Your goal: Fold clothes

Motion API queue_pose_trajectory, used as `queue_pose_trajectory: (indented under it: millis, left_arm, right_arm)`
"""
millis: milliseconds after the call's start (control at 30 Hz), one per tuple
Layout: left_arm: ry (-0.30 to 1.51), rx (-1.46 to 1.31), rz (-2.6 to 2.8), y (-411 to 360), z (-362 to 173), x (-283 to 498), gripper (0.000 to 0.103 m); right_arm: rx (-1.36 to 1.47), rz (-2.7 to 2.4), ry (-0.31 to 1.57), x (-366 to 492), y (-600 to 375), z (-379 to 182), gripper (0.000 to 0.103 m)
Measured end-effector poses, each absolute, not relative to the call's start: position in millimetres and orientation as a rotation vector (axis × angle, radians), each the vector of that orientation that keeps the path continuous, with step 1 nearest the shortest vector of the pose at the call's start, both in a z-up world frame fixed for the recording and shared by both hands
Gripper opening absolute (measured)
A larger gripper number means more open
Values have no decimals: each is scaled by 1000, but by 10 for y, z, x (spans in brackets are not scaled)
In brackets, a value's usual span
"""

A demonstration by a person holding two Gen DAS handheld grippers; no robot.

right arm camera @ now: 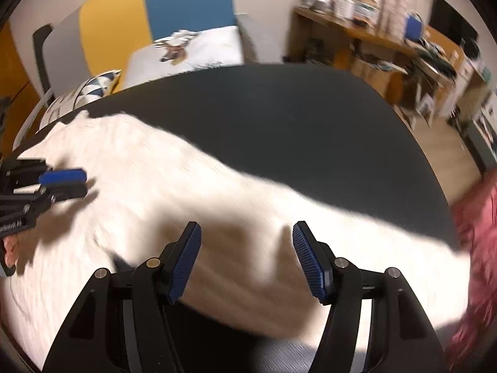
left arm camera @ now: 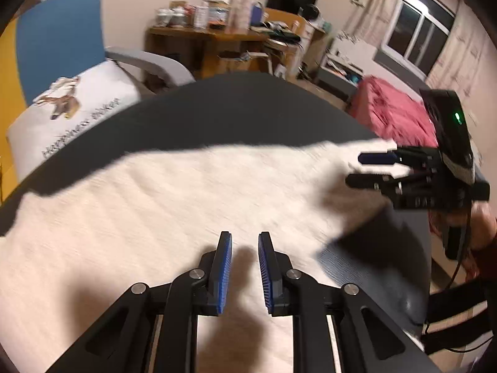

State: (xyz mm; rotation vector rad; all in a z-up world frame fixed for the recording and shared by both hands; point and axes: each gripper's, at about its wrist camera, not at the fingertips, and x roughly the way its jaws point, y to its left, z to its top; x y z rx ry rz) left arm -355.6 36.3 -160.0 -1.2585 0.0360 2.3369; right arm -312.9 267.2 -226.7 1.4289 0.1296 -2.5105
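Note:
A cream knitted garment [left arm camera: 170, 202] lies spread flat on a dark round table [left arm camera: 233, 108]. My left gripper [left arm camera: 244, 239] hovers just above its near part, jaws a narrow gap apart with nothing between them. At the garment's right end my right gripper [left arm camera: 352, 170] is over a sleeve-like strip. In the right wrist view the garment [right arm camera: 155, 171] runs across the table [right arm camera: 279, 108], and the right gripper [right arm camera: 247, 230] stands wide open above it, holding nothing. The left gripper [right arm camera: 85, 181] shows at the left edge, over the cloth.
A crumpled pink cloth [left arm camera: 394, 112] lies off the table's right side, also seen in the right wrist view [right arm camera: 478, 217]. Behind the table are a printed white pillow [left arm camera: 71, 105] on a grey-armed chair and a cluttered wooden desk [left arm camera: 217, 34]. A hand [left arm camera: 481, 217] holds the right gripper.

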Motion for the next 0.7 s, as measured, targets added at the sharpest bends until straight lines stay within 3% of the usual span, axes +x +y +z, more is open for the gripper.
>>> queue_pose_trajectory:
  millis: [300, 600, 700]
  left_arm:
    - [93, -1345, 2330, 535, -1749, -3498, 16]
    - [-21, -1280, 2425, 265, -1503, -3161, 16]
    - [-42, -1279, 2433, 224, -1470, -3053, 16]
  right_arm:
    - [1495, -2595, 153, -2986, 3102, -2369, 65]
    - [1345, -2630, -165, -2674, 3546, -2058, 67]
    - [1359, -2715, -180, -2531, 3775, -1983, 67]
